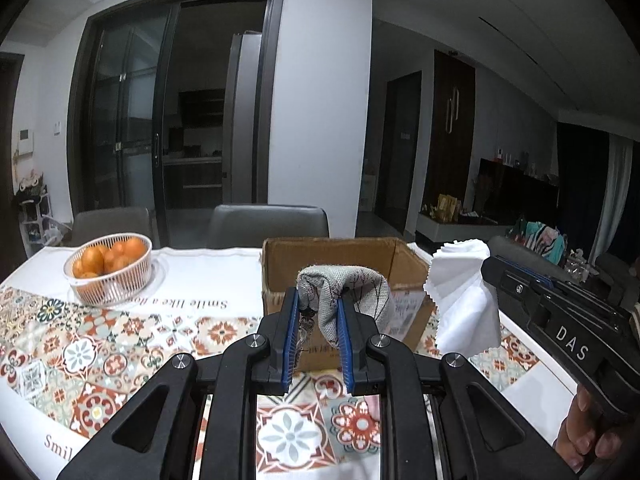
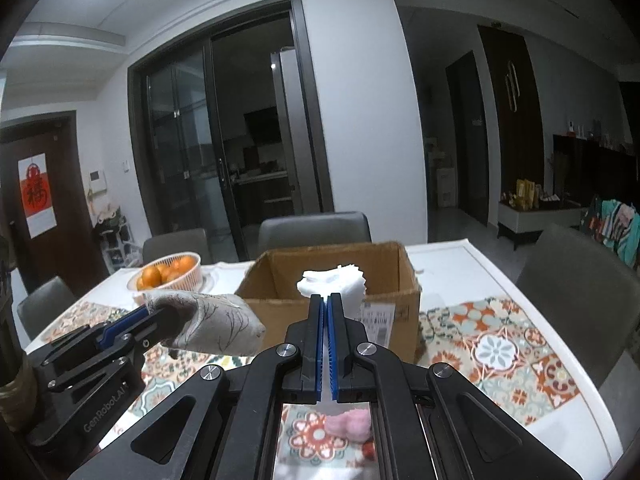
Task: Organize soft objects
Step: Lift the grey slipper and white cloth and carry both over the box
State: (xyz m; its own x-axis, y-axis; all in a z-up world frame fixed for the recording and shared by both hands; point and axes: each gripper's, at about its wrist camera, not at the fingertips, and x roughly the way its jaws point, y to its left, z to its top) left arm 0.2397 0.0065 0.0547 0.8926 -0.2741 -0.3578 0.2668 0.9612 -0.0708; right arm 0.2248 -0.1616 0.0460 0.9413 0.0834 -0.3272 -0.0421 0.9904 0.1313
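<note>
My left gripper (image 1: pixel 318 300) is shut on a grey patterned cloth pouch (image 1: pixel 348 292), held in the air just before the open cardboard box (image 1: pixel 276 264). It also shows in the right wrist view (image 2: pixel 212 324). My right gripper (image 2: pixel 325 300) is shut on a white cloth (image 2: pixel 340 284), held up before the same box (image 2: pixel 396 276). The white cloth hangs at the right of the left wrist view (image 1: pixel 466 300). A pink soft object (image 2: pixel 352 426) lies on the table under my right gripper.
A white basket of oranges (image 1: pixel 108 268) stands on the patterned tablecloth (image 1: pixel 80 344) at the left. Grey chairs (image 1: pixel 268 224) stand behind the table. Another chair (image 2: pixel 580 288) stands at the right side.
</note>
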